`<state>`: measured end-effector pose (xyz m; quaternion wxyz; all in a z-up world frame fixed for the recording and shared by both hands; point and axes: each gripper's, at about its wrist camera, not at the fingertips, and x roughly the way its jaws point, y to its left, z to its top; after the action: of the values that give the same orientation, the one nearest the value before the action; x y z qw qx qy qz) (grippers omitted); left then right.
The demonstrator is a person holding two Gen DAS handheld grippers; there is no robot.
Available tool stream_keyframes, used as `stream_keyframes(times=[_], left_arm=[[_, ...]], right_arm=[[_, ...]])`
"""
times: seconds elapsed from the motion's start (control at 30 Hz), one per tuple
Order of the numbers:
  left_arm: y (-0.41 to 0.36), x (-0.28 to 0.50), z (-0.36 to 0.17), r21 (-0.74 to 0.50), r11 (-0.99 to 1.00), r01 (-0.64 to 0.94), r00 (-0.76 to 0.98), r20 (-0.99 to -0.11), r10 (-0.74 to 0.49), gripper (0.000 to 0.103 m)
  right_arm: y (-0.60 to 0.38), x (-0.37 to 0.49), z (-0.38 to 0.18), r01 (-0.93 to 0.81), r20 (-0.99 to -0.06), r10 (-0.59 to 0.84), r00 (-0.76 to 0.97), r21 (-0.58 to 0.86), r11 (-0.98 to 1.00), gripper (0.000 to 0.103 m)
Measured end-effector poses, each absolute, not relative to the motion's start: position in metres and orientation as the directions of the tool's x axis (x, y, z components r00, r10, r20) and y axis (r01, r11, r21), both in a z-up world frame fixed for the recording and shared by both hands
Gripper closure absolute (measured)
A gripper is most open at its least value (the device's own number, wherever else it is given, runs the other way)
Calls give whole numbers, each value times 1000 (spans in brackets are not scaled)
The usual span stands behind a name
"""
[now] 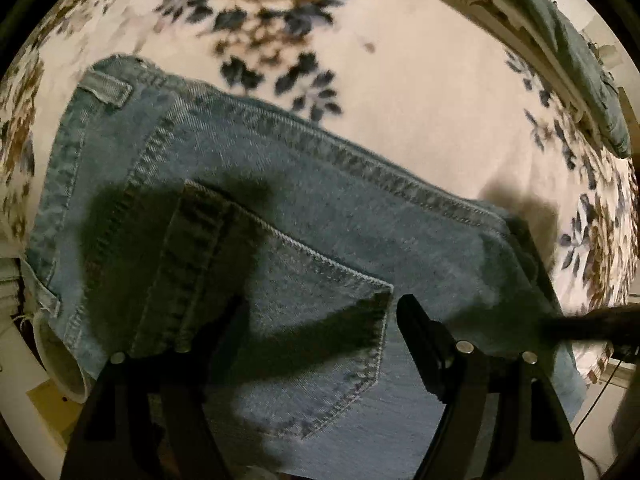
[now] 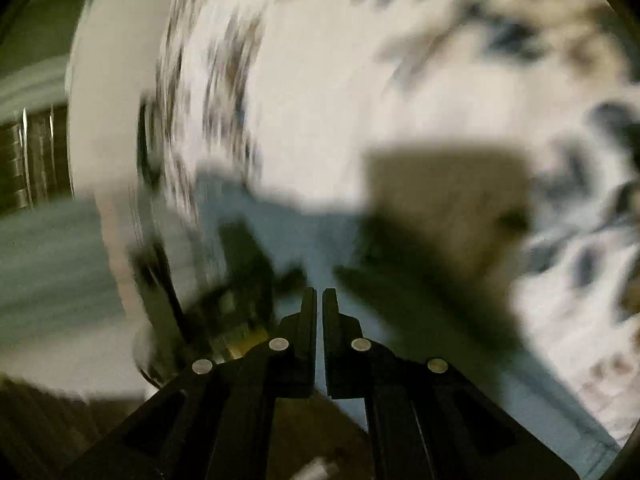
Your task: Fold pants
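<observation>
now left claw [image 1: 320, 308] wide over jeans [image 1: 280, 184], right claw [image 2: 319, 300] closed, empty

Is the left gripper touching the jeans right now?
Cannot tell. In the left wrist view the left gripper stands open over the jeans near the back pocket, casting a shadow there, but looking straight down hides any gap or contact.
</observation>
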<state>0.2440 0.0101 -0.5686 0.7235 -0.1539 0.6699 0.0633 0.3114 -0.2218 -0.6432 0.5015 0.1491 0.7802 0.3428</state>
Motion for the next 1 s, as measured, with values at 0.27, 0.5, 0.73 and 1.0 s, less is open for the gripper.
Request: stream_keyframes(times=[0.27, 0.5, 0.73, 1.0], left_arm=[[-3, 256, -541, -148, 961, -234, 114, -986, -124, 29], [-50, 281, -535, -171, 979, -112, 104, -982, -160, 29], [-99, 296, -563, -86, 996, -8, 89, -992, -85, 29], [-119, 308, -574, -50, 998, -25, 93, -995, -47, 27]], right_arm=[[-300, 313, -626, 64, -884, 445, -140, 441, 895, 81], [-353, 255, -605, -14, -949, 270, -163, 276, 961, 45], [-356, 234, -628, -233, -994, 17, -112, 43, 972, 90], [-398, 235, -626, 24, -991, 119, -54, 118, 993, 97]])
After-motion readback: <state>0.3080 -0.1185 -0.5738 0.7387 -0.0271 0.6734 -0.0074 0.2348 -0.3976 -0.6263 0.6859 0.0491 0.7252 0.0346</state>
